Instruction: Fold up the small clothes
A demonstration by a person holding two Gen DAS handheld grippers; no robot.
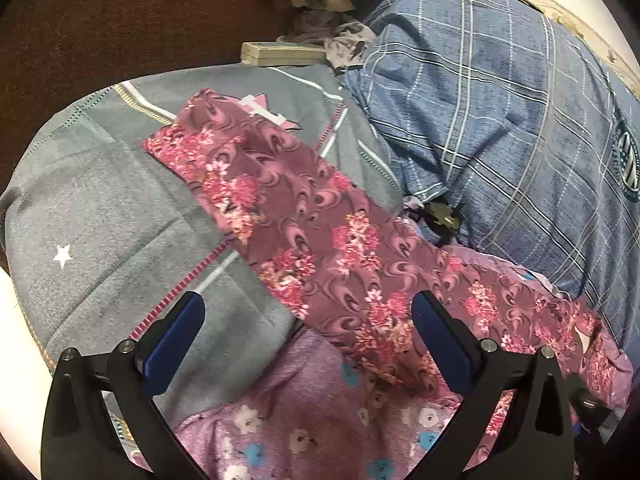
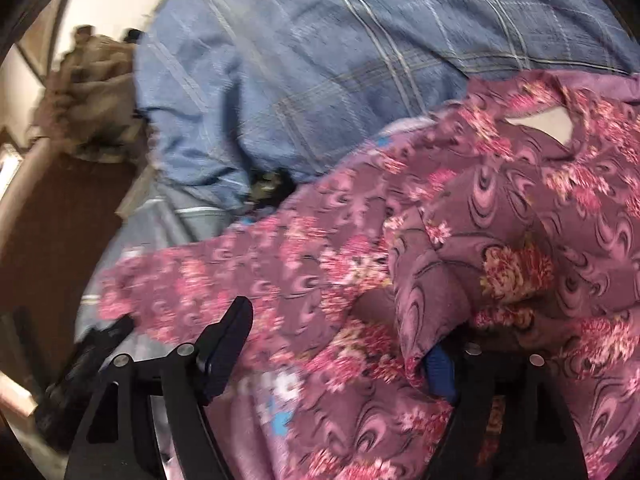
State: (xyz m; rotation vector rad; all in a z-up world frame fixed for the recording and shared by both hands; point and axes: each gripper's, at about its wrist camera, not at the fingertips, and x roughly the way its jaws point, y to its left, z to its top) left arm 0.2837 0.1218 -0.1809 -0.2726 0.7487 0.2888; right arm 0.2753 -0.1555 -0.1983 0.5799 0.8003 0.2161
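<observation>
Across the grey bedcover the maroon floral garment lies stretched flat, running beneath the left gripper, whose jaws gape wide above it, pinching nothing. Its bunched end drapes over one finger of the right gripper, jaws spread too. A blue plaid quilt lies beside.

Left wrist view: sharp, evenly and warmly lit, colours slightly reddish. Soft shadows in the folds of the blue checked blanket. Strong fisheye bowing toward the rim; corners dark, with white overexposed patches at the lower left and upper right edges.

Right wrist view: heavily motion-blurred, worst at left; floral garment smeared. Same curvature, dark corners.
</observation>
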